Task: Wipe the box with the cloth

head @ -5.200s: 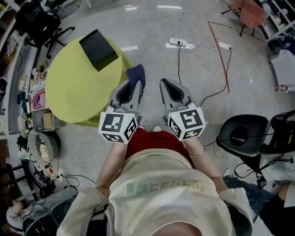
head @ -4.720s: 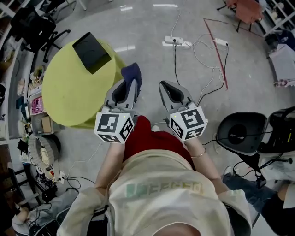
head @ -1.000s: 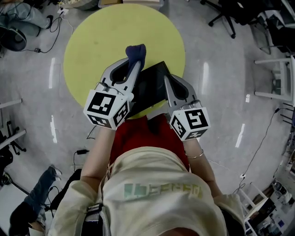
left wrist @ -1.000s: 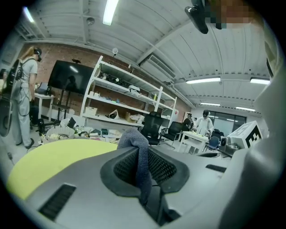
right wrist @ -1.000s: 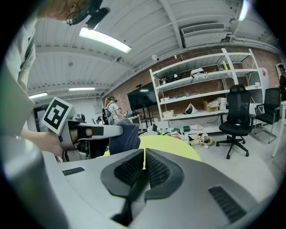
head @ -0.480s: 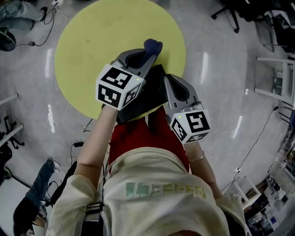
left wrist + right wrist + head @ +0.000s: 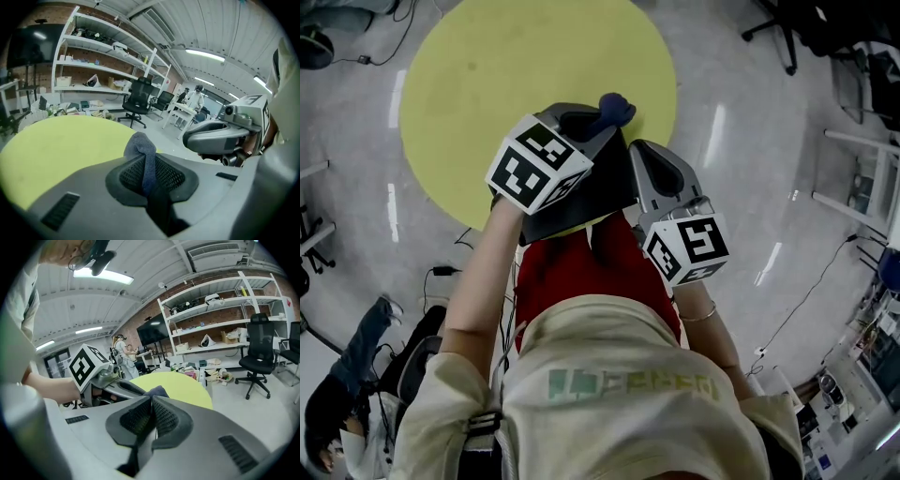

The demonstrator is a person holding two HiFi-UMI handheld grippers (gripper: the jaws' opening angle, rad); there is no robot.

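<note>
The black box (image 7: 581,192) lies at the near edge of the round yellow table (image 7: 487,75), mostly hidden under both grippers. My left gripper (image 7: 605,122) is shut on a dark blue cloth (image 7: 617,109), which pokes out past its tips above the box's far side. In the left gripper view the cloth (image 7: 141,146) is pinched between the jaws of the left gripper (image 7: 148,161), over the table (image 7: 56,140). My right gripper (image 7: 636,148) sits at the box's right side. Seen in its own view, this right gripper (image 7: 151,400) is shut with nothing showing between its jaws.
Grey floor surrounds the table. Metal shelves (image 7: 93,61) and office chairs (image 7: 258,352) stand around the room. A seated person's legs (image 7: 352,366) and cables (image 7: 441,272) are at the lower left. People stand far off (image 7: 196,96).
The person has walked round to the table, so the box now lies at its near edge. Over the last second the left gripper swung rightward with the cloth over the box.
</note>
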